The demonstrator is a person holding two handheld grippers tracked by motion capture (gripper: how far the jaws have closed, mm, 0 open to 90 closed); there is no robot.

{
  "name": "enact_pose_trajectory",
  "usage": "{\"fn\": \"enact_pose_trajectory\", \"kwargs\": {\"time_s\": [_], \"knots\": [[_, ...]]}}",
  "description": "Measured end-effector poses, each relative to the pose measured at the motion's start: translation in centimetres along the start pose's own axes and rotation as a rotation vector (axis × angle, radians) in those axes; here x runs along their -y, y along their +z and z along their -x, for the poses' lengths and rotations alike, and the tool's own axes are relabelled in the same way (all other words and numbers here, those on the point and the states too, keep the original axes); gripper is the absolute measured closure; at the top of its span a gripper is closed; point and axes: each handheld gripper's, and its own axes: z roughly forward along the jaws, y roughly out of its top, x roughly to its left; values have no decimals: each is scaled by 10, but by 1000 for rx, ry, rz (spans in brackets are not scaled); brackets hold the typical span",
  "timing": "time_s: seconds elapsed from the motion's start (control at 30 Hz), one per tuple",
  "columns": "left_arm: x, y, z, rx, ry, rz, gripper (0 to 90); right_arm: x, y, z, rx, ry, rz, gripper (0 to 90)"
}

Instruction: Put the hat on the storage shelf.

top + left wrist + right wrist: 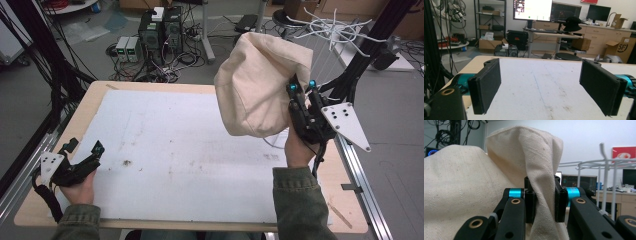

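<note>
A cream canvas bag (260,85) hangs in the air over the table's right side, bunched and puffed out. My right gripper (301,91) is shut on a fold of the cream canvas bag (544,195), which is pinched between its black pads in the right gripper view. The right hand holds it raised above the white mat (180,150). My left gripper (92,156) rests low at the table's front left corner. Its jaws stand wide apart in the left gripper view, with the left gripper (544,85) holding nothing over the bare mat.
A white wire rack (335,30) with hook arms stands just beyond the table's right rear, close to the bag; it is also in the right gripper view as the wire rack (604,170). Black frame posts and cables run along the left edge. Computers sit on the floor behind.
</note>
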Motion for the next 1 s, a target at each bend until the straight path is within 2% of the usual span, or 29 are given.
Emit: {"fn": "enact_pose_trajectory", "kwargs": {"time_s": [0.13,0.57,1.0], "knots": [[0,0,0,0,0,-1,177,-4,-4,1,30,-19,43,768],[0,0,0,1,-2,-1,177,-20,-11,10,137,-24,176,766],[0,1,0,1,-7,0,177,-29,-10,25,235,-8,264,766]]}}
